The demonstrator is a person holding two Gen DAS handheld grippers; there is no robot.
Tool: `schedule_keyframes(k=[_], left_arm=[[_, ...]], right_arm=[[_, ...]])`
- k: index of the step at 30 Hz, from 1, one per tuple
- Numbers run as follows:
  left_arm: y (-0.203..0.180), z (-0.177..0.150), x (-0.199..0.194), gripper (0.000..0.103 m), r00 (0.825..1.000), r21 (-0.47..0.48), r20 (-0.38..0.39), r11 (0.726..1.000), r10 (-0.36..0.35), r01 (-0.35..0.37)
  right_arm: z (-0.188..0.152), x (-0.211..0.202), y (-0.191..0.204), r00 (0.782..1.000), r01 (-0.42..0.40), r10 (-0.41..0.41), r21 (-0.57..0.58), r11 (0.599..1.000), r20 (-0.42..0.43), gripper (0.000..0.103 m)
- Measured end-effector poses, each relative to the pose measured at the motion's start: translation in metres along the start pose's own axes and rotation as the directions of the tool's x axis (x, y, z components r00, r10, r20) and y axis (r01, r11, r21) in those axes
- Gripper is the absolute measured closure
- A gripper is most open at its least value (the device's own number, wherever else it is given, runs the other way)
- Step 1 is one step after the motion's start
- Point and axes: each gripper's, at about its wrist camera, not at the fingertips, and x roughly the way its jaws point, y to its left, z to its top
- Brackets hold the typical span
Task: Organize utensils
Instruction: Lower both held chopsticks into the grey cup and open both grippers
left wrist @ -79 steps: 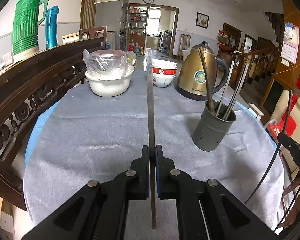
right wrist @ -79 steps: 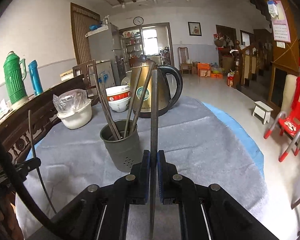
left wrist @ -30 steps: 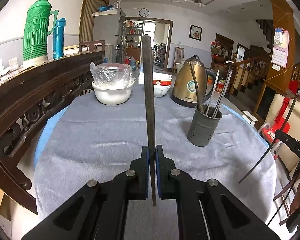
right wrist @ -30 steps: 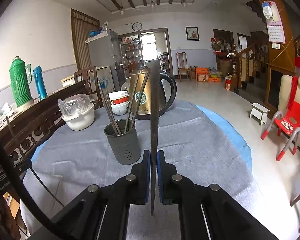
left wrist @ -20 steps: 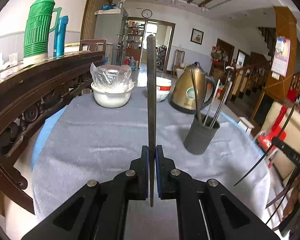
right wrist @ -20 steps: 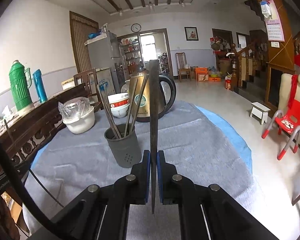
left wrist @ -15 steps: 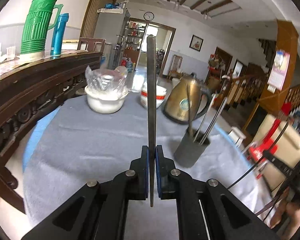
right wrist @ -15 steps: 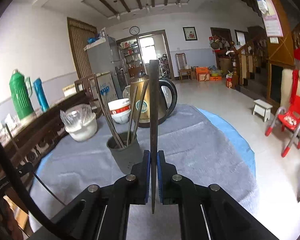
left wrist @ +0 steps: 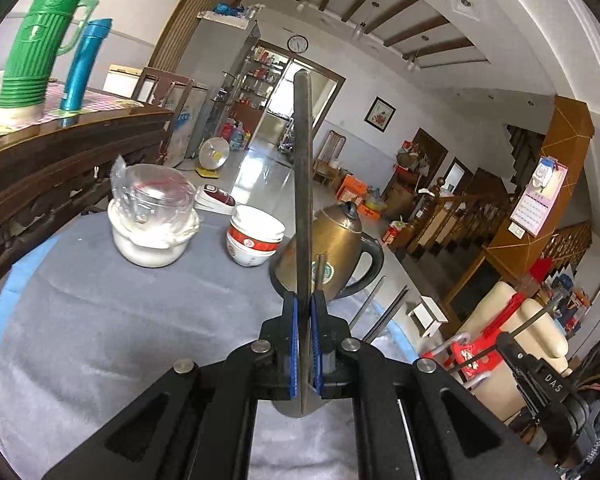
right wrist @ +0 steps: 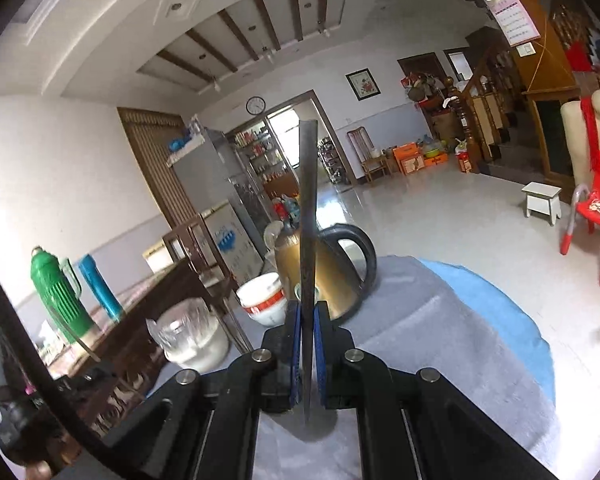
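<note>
My left gripper (left wrist: pixel 304 300) is shut on a flat metal utensil (left wrist: pixel 302 168) that stands upright between its blue pads. The right gripper (right wrist: pixel 305 308) is shut on a similar metal utensil (right wrist: pixel 308 208), also upright. Both are raised above the table's grey cloth (left wrist: pixel 100 320). The grey utensil holder is almost wholly hidden behind the fingers in both views. Only a few utensils standing in it (left wrist: pixel 392 312) show beside the left jaws. The right gripper's black body (left wrist: pixel 540 376) shows at the right edge of the left wrist view.
A brass kettle (left wrist: pixel 336 248) stands just behind the holder. Stacked red-and-white bowls (left wrist: pixel 254 240) and a white bowl covered in plastic (left wrist: pixel 152 228) sit farther left. A carved wooden bench (left wrist: pixel 60 160) with green and blue flasks lines the left side. A red chair (right wrist: pixel 592 204) stands on the floor at the right.
Both hands have risen and rolled, each still gripping its utensil. The holder, earlier beside each pair of jaws, now lies behind the fingers.
</note>
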Motion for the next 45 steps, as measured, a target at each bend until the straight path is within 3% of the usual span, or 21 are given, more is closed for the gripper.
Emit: schedule_keyframes(k=[15,31,45], left_arm=[[-0.025,0.0,0.032,0.096,0.998,0.073,-0.045,0.996,0.055,-0.051],[-0.035,0.015,0.049,0.096,0.999,0.061,-0.041,0.998,0.012,-0.009],[-0.035,-0.009,0.096,0.096,0.993,0.11,-0.097,0.992,0.07,-0.059]], right_arm=[[0.003,0.017,-0.004,1.0,-0.009,0.009,0.015,1.0,-0.027,0.096],[0.015,0.041,0.007,0.999,-0.023,0.023,0.002,1.0,-0.032,0.096],[-0.019,0.094,0.018,0.992,0.008,-0.017,-0.07,0.998,-0.123,0.096]])
